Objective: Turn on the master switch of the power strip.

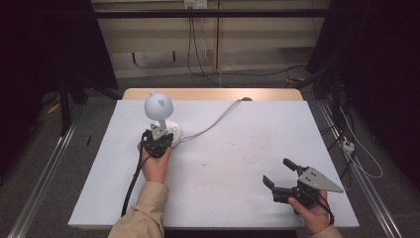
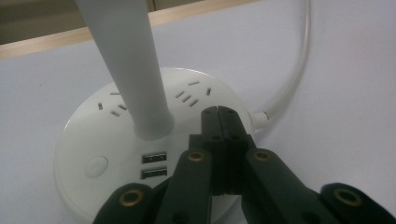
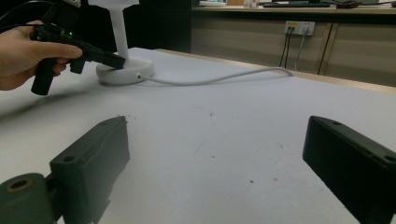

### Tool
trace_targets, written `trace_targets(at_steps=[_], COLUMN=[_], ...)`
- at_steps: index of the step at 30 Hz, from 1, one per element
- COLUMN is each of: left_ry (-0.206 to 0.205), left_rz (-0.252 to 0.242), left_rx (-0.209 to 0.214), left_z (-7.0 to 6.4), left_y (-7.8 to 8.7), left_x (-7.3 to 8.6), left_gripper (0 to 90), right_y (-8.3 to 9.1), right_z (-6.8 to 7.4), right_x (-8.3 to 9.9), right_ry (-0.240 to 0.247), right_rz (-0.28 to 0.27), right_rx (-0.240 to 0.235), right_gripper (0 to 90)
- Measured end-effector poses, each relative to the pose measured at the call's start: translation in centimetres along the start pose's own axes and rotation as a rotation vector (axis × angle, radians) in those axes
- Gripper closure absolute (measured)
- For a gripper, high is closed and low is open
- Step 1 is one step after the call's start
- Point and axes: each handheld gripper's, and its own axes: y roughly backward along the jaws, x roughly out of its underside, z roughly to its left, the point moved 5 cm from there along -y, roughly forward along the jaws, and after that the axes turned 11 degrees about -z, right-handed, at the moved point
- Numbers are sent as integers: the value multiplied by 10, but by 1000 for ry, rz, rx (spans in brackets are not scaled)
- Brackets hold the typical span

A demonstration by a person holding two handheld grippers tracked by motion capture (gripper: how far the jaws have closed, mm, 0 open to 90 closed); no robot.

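White plastic desk lamp (image 1: 160, 114): stands at the far left of the table (image 1: 247, 198), round base (image 2: 93, 144) with sockets, USB ports and a button, slim stem (image 2: 130, 70), globe head. Likely light, stiff, smooth; best pressed on the base or held low by the stem. My left gripper (image 2: 218, 116): jaws together, tips over the base. My right gripper (image 1: 281, 172): jaws apart, idle near right. White cable (image 1: 218, 119) runs back. Table matt white, faintly marked; grey floor, dark curtains.

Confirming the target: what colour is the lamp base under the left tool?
White; the lamp base shows best in the left gripper view.
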Motion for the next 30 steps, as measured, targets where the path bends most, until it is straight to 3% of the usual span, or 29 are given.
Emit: trace_targets(at_steps=[2, 10, 20, 30], left_ry=[51, 77, 118, 143], left_rz=[-14, -30, -66, -60], left_rx=[4, 20, 52, 88], left_z=[1, 6, 2, 1], left_y=[1, 8, 16, 20], left_x=[-2, -5, -13, -15], left_gripper=[900, 861, 613, 475], right_y=[0, -3, -4, -6], right_z=[0, 0, 1, 3], right_x=[0, 0, -1, -1], right_ry=[-4, -4, -1, 0], right_rz=[0, 1, 0, 1], right_rx=[2, -7, -9, -14], right_gripper=[68, 68, 68, 68])
